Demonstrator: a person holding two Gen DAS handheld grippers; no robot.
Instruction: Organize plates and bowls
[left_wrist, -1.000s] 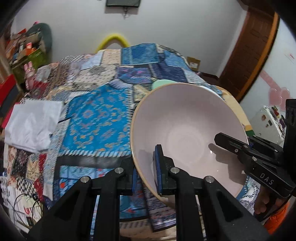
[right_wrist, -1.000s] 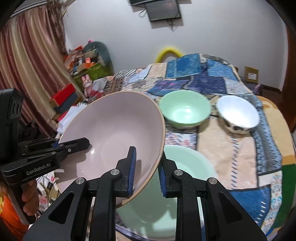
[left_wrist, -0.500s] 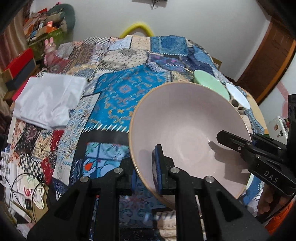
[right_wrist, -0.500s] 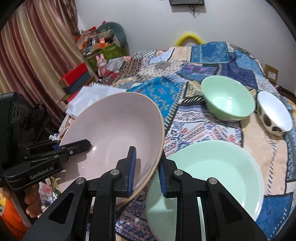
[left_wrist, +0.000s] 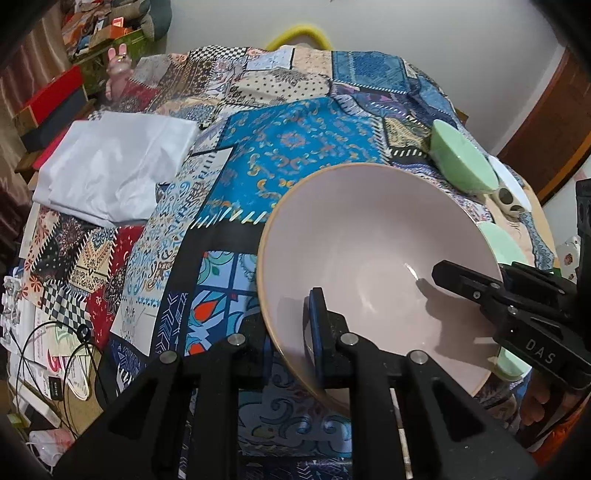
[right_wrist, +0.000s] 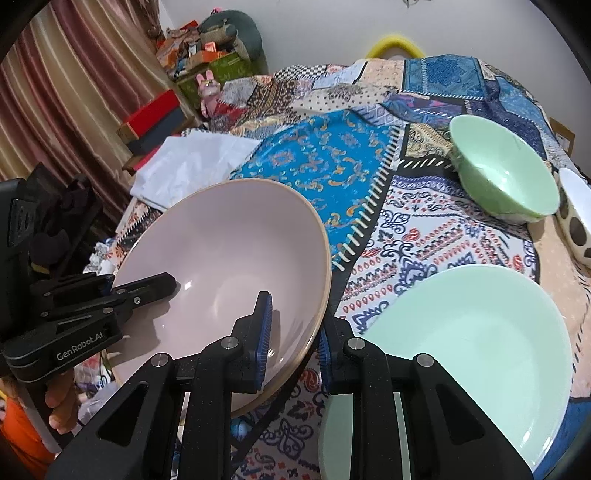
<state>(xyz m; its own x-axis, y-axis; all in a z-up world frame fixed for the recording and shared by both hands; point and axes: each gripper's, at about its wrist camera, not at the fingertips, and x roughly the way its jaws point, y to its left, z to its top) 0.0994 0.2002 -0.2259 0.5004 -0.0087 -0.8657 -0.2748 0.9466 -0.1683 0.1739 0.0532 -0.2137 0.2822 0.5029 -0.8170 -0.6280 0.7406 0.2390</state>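
Left wrist view: the left gripper (left_wrist: 291, 339) clamps the pink bowl's (left_wrist: 373, 236) near rim above the patchwork-covered bench (left_wrist: 295, 144); white cloth (left_wrist: 110, 166) lies left.

Right wrist view: the right gripper (right_wrist: 291, 339) pinches the opposite rim; only here the pale green plate (right_wrist: 480, 350), green bowl (right_wrist: 506, 173) and curtain (right_wrist: 74, 85) show fully.

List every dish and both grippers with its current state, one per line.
Pink bowl: tilted, gripped at two rim spots.
Left gripper: shut on the pink bowl's rim.
Right gripper: shut on the pink bowl's rim.
Green plate: flat on the cloth, empty.
Green bowl: upright, empty.
Spotted bowl: upright beside it.
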